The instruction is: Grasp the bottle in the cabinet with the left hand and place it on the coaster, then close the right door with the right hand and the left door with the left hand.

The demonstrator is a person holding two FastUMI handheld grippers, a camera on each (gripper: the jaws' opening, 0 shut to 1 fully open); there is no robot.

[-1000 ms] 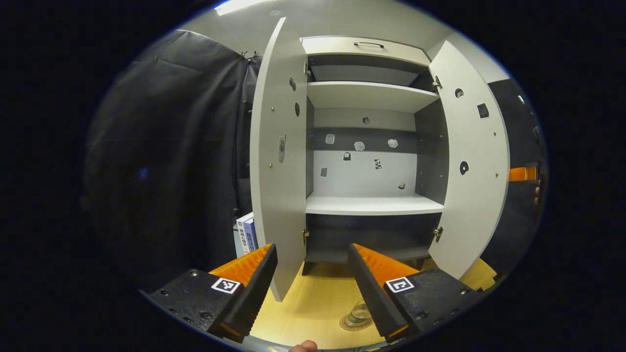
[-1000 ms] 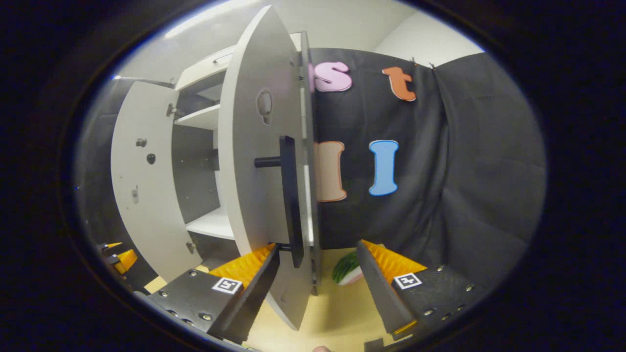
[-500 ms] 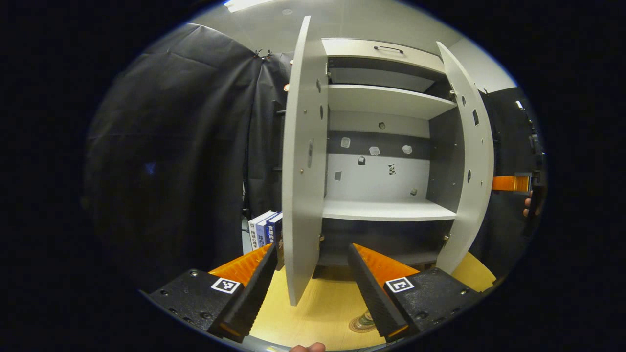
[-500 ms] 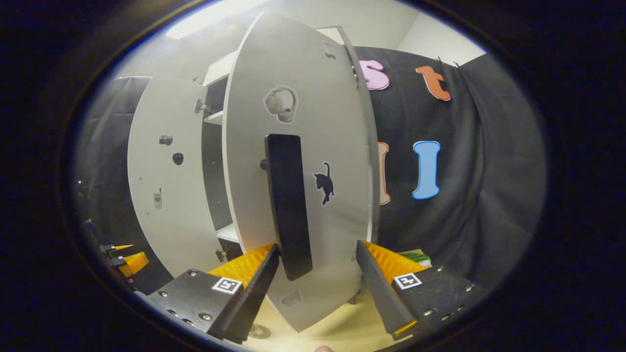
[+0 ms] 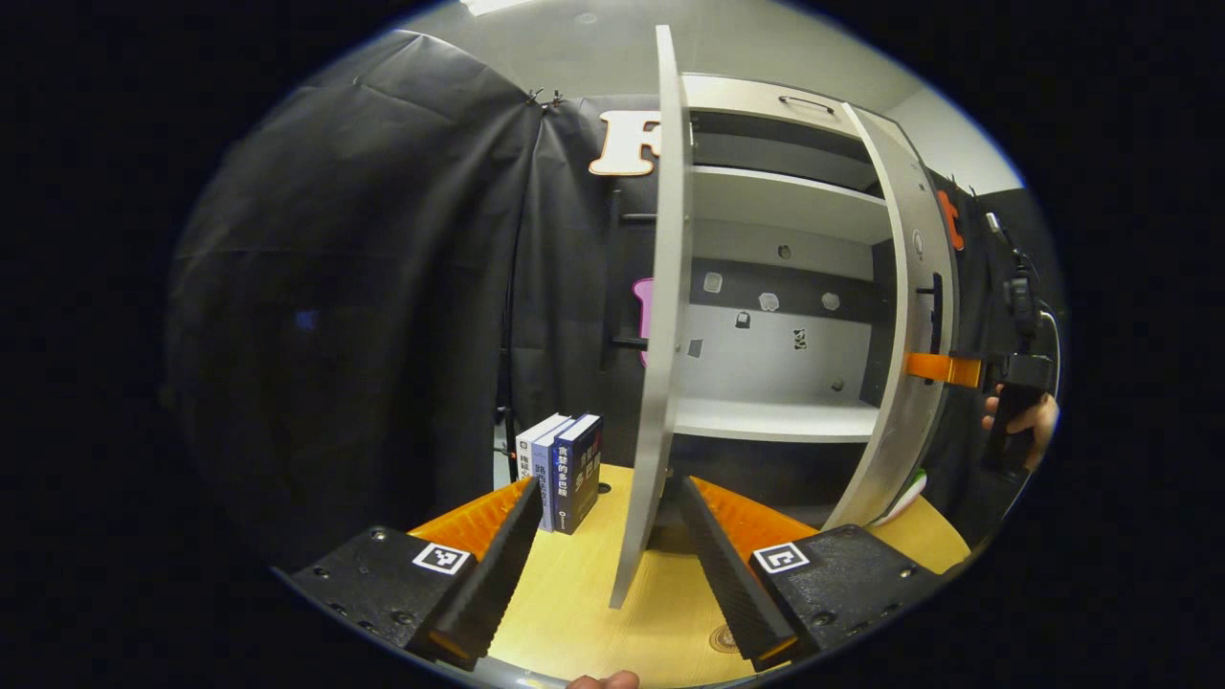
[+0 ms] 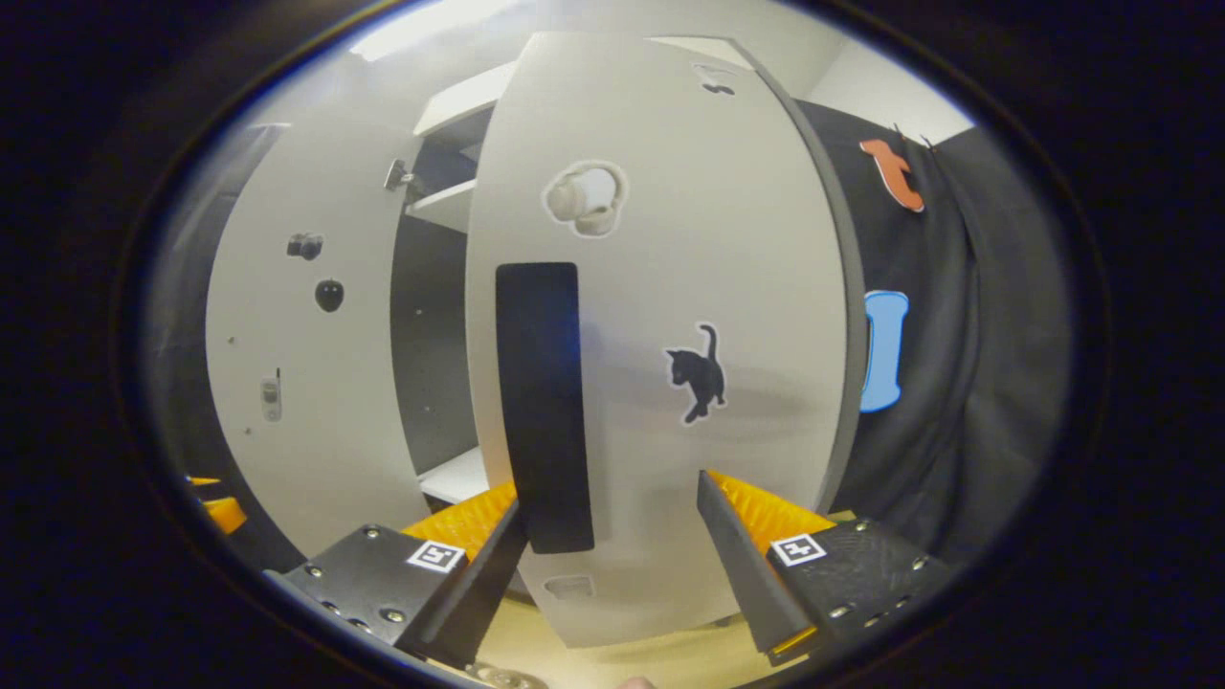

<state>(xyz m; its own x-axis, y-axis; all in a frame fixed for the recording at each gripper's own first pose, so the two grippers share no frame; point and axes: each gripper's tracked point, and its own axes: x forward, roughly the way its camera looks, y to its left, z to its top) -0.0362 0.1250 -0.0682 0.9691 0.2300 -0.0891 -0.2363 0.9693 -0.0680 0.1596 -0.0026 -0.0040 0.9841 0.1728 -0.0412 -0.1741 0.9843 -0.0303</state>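
Observation:
In the left gripper view, the cabinet's left door (image 5: 660,316) stands edge-on, its lower edge between the fingers of my open left gripper (image 5: 612,574). The shelves (image 5: 775,419) are bare. The right door (image 5: 909,383) is part-way shut, with the right gripper's finger (image 5: 943,368) and a hand (image 5: 1019,421) on its outer side. A sliver of the coaster (image 5: 729,639) shows by my right finger; the bottle is hidden. In the right gripper view, my open right gripper (image 6: 612,565) faces the right door (image 6: 689,287), the black handle (image 6: 541,402) ending between its fingers.
Three books (image 5: 560,469) stand on the wooden tabletop (image 5: 574,603) left of the left door. Something green and white (image 5: 909,486) lies behind the right door's lower edge. The left door's inner face (image 6: 287,364) shows left of the handle, with the left gripper's fingertips (image 6: 218,507) low beside it.
The right door has swung toward shut under the right gripper, its outer face now square to that camera. My left gripper has shifted left, so the left door now shows edge-on.

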